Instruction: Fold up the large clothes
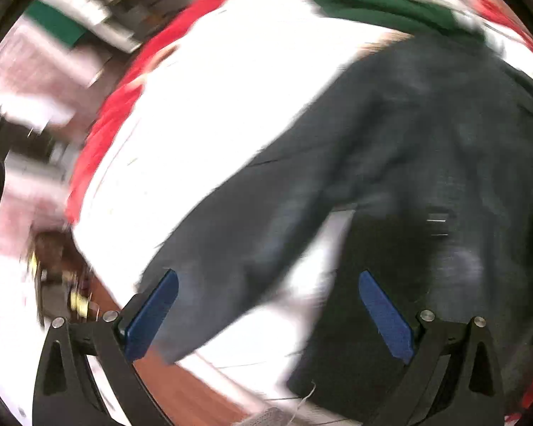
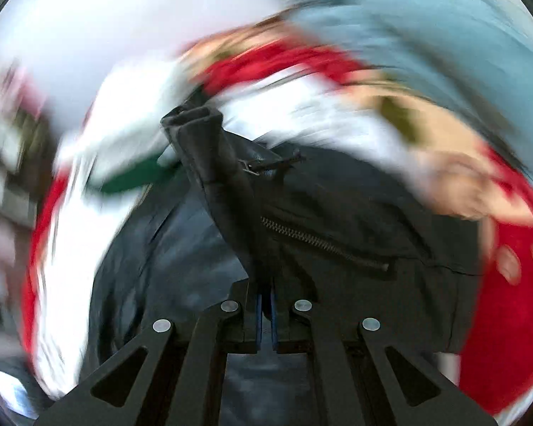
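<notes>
A black jacket (image 1: 391, 149) lies spread on a white cloth with a red border (image 1: 231, 81); one sleeve runs down to the lower left. My left gripper (image 1: 268, 314) is open just above that sleeve, its blue pads (image 1: 152, 316) wide apart with nothing between them. In the right wrist view my right gripper (image 2: 265, 314) is shut on a fold of the black jacket (image 2: 231, 184), lifted so the cuff stands up. A zipper (image 2: 319, 241) shows on the jacket. Both views are motion-blurred.
A green garment (image 1: 380, 1) lies at the far side of the white cloth. The brown table edge (image 1: 195, 390) shows at the lower left, with cluttered shelves (image 1: 89, 10) beyond. A person in grey (image 2: 426, 25) with a bare forearm (image 2: 455, 177) is at the right.
</notes>
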